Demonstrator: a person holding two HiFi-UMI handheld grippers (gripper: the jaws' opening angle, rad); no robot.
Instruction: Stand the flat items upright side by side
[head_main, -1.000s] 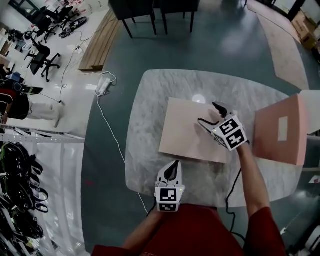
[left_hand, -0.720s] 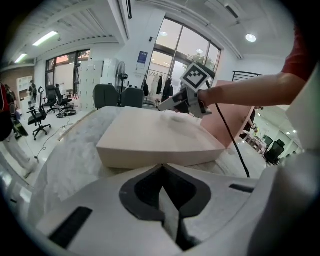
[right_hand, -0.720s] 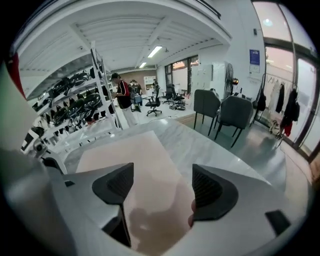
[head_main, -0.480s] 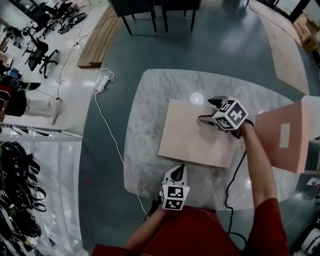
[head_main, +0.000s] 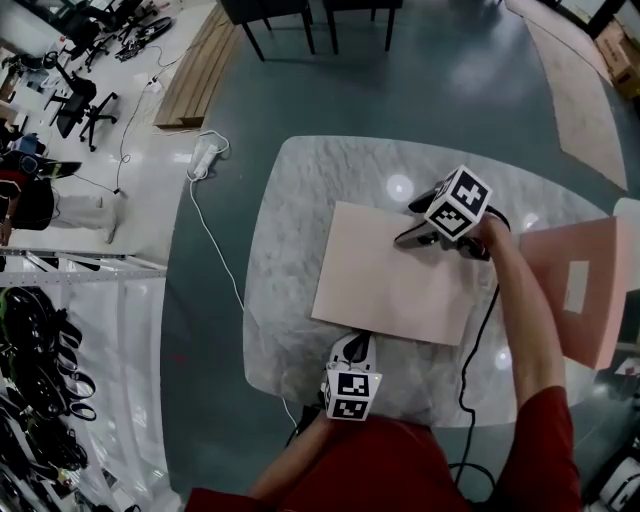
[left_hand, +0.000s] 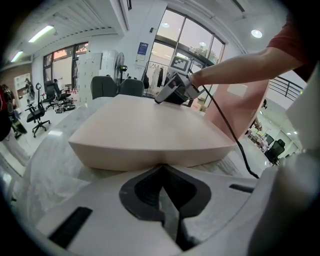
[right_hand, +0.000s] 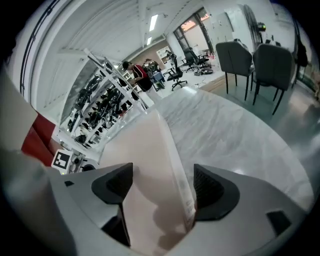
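Presently straddling the far right corner of the flat pink panel (head_main: 390, 270) with the right gripper (head_main: 410, 222), jaws spread wide rather than pinched onto it. Seen along that gripper (right_hand: 162, 185): thin pale edge of the panel (right_hand: 145, 165) between the two pads, close to the right-hand one, with the broad pink face towards the other. Lying flat on the marble table (head_main: 300, 200), roughly at its middle. Down at the near edge, the left gripper (head_main: 352, 345), jaws closed together on nothing, tips (left_hand: 162, 167) right up against the panel's near side (left_hand: 145, 145); touching or just short of it, hard to say. Off at the table's right side, standing upright, a second pink panel (head_main: 575, 290) with a white label on its face, well apart from the flat one.
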